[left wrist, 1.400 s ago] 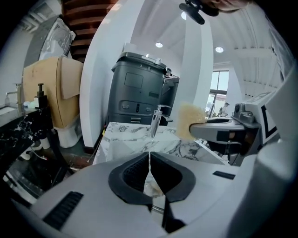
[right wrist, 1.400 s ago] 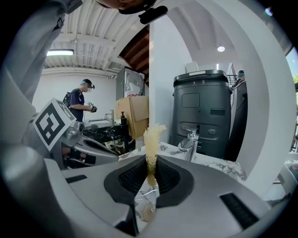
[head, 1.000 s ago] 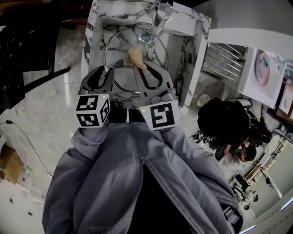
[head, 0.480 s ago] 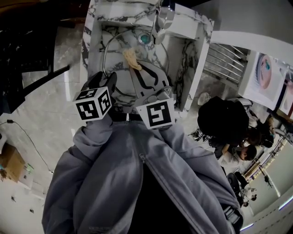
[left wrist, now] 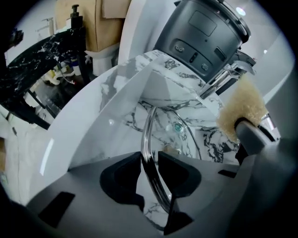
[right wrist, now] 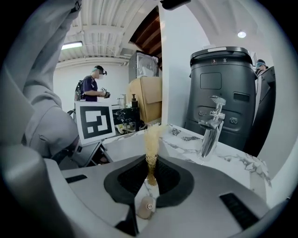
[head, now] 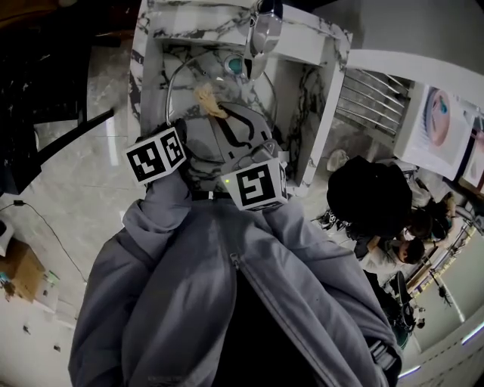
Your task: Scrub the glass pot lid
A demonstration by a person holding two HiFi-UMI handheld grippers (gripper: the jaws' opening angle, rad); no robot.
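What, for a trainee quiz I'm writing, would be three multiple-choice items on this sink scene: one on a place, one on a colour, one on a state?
1. Where is the glass pot lid? A) in the marble sink B) on the floor C) atop the grey appliance
2. What colour is the scrubber? A) blue B) beige C) black
3. The right tool is: A) open, empty B) shut on the faucet C) shut on the scrubber
Answers: 1 A, its rim stands inside the basin; 2 B, its fibres look pale tan; 3 C, the pads pinch its stem.
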